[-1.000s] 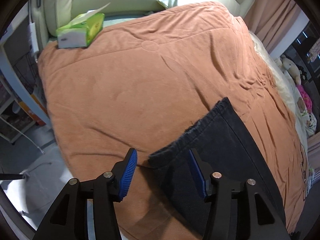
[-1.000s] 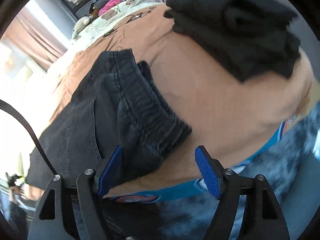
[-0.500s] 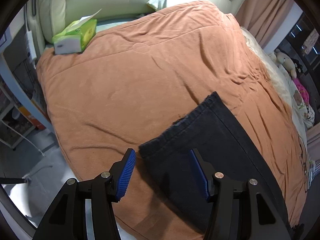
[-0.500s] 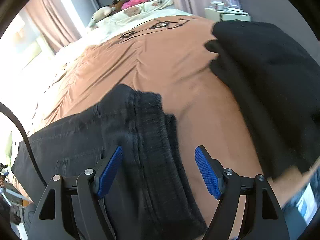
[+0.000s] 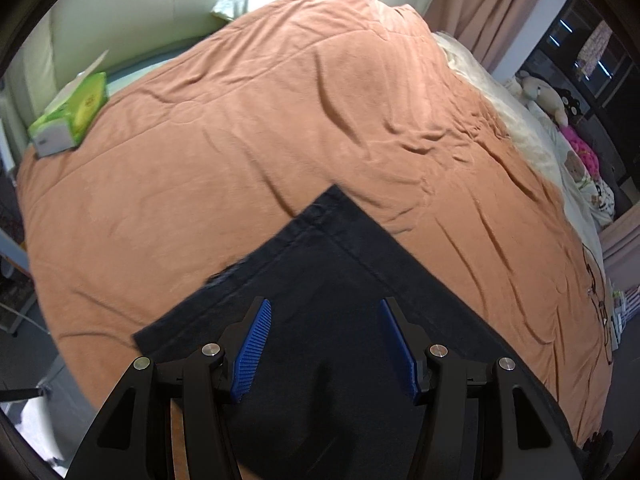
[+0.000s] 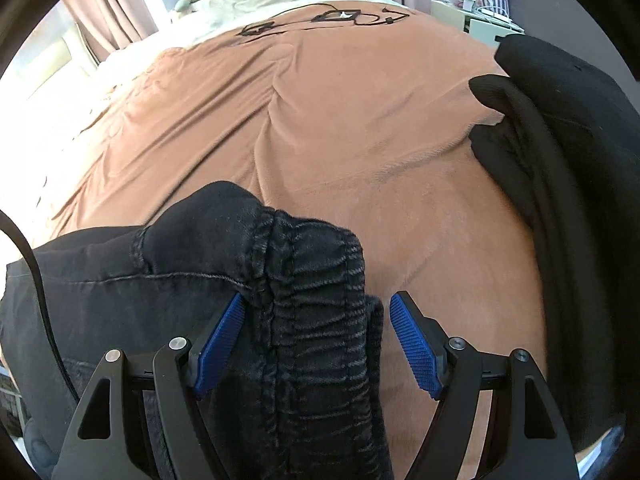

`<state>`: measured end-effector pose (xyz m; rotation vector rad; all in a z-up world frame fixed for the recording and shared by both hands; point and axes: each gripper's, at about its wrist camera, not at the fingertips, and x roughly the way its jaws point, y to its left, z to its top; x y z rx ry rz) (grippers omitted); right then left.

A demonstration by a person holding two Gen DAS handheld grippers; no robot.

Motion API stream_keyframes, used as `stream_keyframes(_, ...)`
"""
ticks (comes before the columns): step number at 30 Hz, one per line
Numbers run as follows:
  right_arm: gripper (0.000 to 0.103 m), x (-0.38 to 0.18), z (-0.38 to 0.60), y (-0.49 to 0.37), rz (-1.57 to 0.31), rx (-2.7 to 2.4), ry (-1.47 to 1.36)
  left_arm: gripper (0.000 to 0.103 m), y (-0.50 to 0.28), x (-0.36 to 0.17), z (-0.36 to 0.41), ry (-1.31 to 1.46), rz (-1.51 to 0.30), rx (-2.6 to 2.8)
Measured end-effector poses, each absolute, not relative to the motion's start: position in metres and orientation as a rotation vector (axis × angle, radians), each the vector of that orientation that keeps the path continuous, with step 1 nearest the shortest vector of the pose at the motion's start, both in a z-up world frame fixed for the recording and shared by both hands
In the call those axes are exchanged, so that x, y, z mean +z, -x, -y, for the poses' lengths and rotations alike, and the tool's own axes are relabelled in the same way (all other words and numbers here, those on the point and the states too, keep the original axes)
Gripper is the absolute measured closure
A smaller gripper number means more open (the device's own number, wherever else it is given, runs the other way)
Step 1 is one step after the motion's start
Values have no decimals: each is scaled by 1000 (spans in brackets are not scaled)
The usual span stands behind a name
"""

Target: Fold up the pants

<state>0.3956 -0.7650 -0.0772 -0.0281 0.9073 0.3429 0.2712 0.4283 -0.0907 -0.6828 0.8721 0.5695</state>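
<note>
Dark pants [image 5: 340,280] flat on bedspread

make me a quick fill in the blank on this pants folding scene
1. The pants lie on an ____ blanket.
2. The green tissue box sits at the blanket's far ____ corner in the left wrist view.
3. The right hand-held gripper straddles the pants' elastic ____.
4. The left hand-held gripper has its jaws ____.

Missing words: orange; left; waistband; open
</note>
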Motion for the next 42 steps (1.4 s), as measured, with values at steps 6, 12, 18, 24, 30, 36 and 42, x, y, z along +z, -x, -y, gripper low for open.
stream_keyframes(6, 52, -82, 753, -410, -902, 394, 32, 45, -320, -105, -409, 662, -910, 516)
stream_keyframes(12, 75, -78, 742, -405, -864, 369, 91, 45, -345, -120, -376, 643, -951, 444)
stream_keyframes(18, 76, -66, 744, -388, -842, 311, 83, 45, -356, -125, -342, 594, -986, 389)
stream_keyframes(24, 75, -73, 732, -380, -852, 224, 110, 45, -376, -119, -312, 473, -1011, 336)
stream_keyframes(30, 43, -75, 725, -381, -866, 182, 99, 45, -401, -115, -288, 331, -1042, 262)
stream_keyframes(36, 39, -38, 709, -344, -728, 277, 143, 44, -418, -118, -275, 229, -1074, 221)
stream_keyframes(42, 39, -30, 656, -325, -703, 480, 205, 44, -428, -123, -285, 355, -1087, 272)
